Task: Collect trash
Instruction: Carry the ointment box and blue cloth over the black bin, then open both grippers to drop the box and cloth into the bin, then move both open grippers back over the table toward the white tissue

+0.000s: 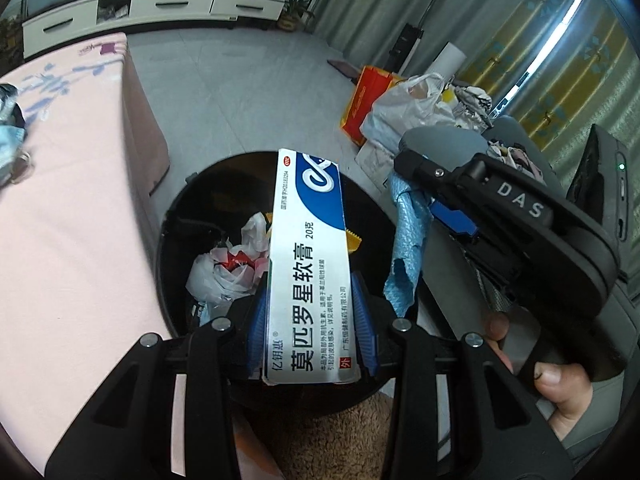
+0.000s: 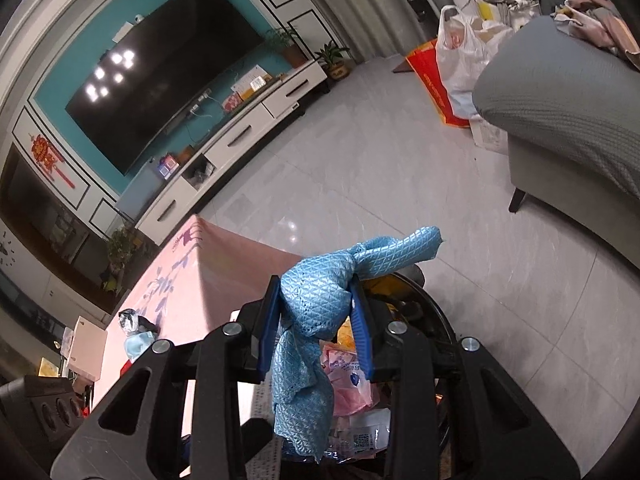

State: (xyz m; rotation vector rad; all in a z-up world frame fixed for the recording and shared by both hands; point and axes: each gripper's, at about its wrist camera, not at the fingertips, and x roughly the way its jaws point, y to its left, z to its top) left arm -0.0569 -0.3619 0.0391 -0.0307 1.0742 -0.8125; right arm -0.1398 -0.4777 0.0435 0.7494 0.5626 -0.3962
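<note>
Ointment box [image 1: 308,264] clamped in left claw [image 1: 312,320], above bin [image 1: 180,216]

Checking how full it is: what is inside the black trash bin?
Inside the black trash bin: a crumpled white plastic bag with red bits and a yellow scrap. The ointment box covers the middle; the bottom is dark.

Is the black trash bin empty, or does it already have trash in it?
Partly filled: the black trash bin holds a crumpled white plastic bag and other wrappers. How deep the trash goes cannot be told.

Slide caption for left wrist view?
Left gripper holds ointment box over black trash bin; right gripper brings blue cloth.
</note>
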